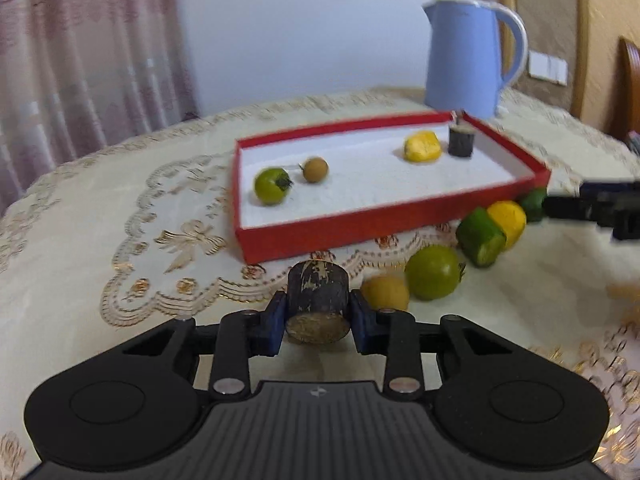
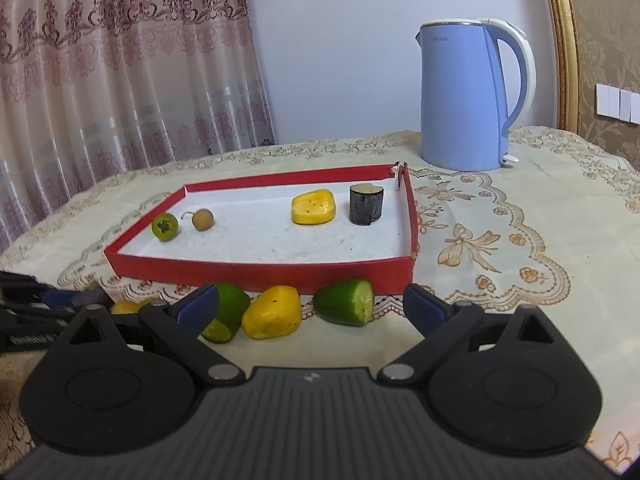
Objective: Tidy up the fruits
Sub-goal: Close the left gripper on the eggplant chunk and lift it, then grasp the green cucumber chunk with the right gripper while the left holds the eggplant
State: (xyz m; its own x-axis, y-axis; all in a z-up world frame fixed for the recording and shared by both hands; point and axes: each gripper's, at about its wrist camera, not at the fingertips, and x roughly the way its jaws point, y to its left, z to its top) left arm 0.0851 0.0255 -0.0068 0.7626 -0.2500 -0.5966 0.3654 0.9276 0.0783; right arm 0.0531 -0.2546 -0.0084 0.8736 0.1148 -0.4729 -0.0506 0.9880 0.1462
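One dark sugarcane stub (image 1: 316, 300), peeling skin, pale cut end

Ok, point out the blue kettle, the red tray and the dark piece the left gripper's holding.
blue kettle (image 2: 460, 100), right wrist view, middle of its body.
red tray (image 2: 256, 276), right wrist view, its near wall.
dark cylinder piece (image 1: 316, 294), left wrist view, its side, between the pads.

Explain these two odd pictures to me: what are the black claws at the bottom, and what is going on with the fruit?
Each picture comes from a camera on a hand-held gripper, looking along its two fingers. The left gripper is clamped on a dark cylinder piece. The right gripper is open and holds nothing. On the tablecloth sits a red tray holding a green fruit, a small brown fruit, a yellow piece and another dark piece. More green and yellow pieces lie before it. A blue kettle stands behind.
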